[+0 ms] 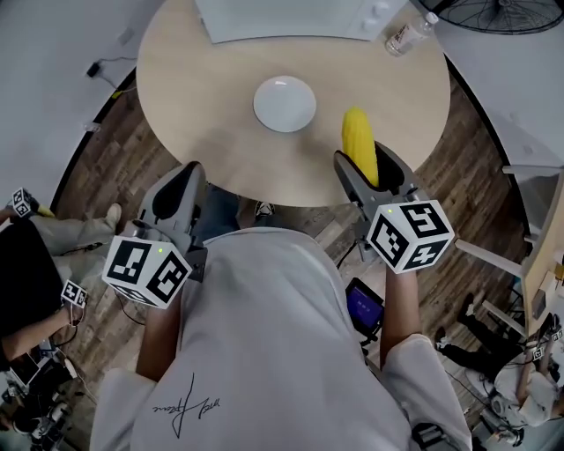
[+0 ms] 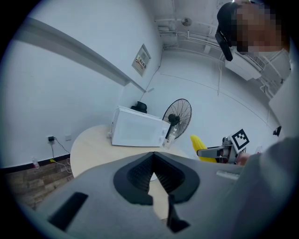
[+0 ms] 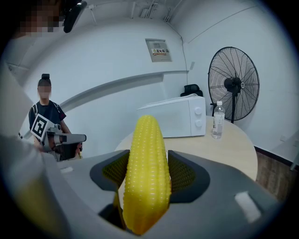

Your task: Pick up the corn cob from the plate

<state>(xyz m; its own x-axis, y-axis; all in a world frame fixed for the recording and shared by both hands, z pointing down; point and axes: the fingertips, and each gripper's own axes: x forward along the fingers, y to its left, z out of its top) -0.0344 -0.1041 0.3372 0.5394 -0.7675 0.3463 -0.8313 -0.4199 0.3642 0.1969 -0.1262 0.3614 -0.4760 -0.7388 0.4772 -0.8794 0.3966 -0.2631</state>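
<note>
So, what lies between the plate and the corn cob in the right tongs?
Only bare table lies between the plate and the corn cob; the head view shows it.

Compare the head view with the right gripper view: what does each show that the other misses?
Only the head view shows the white plate, empty, on the table. Only the right gripper view shows the right claw closed against both sides of the corn, and a wall sign. Both show the corn held in that claw, the microwave and the bottle.
</note>
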